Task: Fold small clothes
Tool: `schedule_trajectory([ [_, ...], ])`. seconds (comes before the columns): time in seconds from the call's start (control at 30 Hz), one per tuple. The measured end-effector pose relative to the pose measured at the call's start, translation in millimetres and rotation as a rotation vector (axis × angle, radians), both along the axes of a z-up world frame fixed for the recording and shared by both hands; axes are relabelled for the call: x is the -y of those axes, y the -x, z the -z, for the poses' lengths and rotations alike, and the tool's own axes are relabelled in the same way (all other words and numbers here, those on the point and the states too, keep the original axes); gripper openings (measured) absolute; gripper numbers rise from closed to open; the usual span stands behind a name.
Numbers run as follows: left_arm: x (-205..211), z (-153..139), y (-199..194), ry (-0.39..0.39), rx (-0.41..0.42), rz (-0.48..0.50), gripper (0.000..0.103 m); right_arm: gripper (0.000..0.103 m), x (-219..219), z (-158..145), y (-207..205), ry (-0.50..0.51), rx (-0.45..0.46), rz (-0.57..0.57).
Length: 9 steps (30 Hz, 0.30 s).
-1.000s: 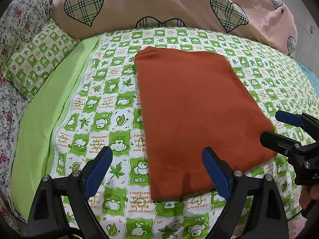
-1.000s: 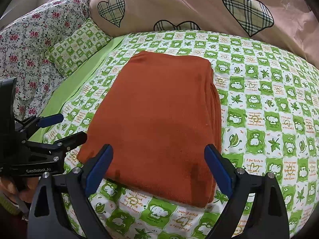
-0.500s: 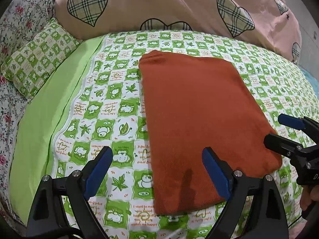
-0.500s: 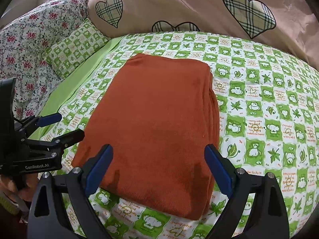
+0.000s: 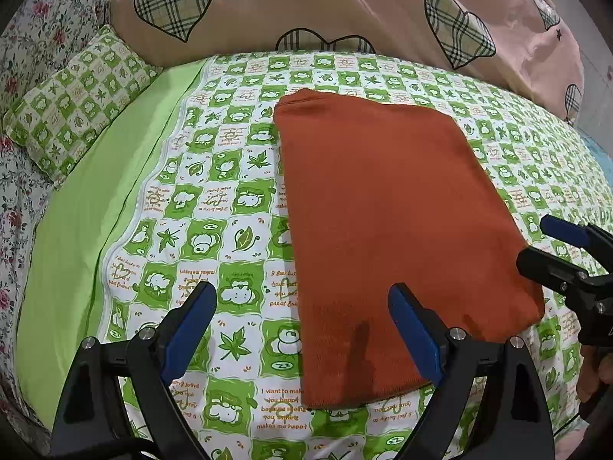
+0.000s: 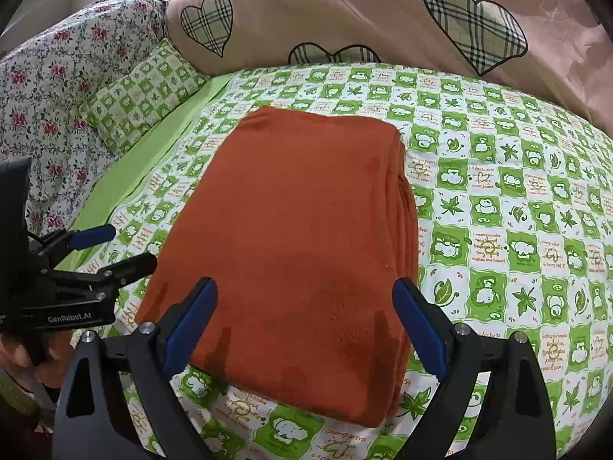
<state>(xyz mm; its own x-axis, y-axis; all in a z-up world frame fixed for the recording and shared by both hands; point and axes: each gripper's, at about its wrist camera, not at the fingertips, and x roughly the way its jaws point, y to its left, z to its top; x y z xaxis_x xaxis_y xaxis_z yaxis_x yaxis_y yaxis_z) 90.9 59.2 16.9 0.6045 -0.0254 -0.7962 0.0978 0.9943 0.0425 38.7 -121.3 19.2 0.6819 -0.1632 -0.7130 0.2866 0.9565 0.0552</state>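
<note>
In the left wrist view the left gripper [image 5: 302,324] hangs with jaws wide and empty over the near left corner of the folded orange garment [image 5: 387,226], which lies flat on the green checked bedsheet [image 5: 214,207]; for a good next fold, I think it should take the near edge through all layers. In the right wrist view the right gripper [image 6: 304,322], also wide and empty, hangs above the garment's near edge, with stacked layers at the right side. Compared with one second ago, the garment sits a little lower and nearer in both views.

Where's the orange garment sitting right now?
In both wrist views the folded orange garment lies flat mid-bed on the green checkered sheet, below the pink heart quilt, with both open grippers at its near edge.
</note>
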Motion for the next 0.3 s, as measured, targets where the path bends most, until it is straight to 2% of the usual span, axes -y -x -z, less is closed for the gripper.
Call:
schedule_trajectory([
  [0.3, 0.2, 2.8, 0.4, -0.012, -0.006, 0.0, 0.092, 0.093, -2.8, 2.3, 2.0, -0.004, -0.004, 0.011],
])
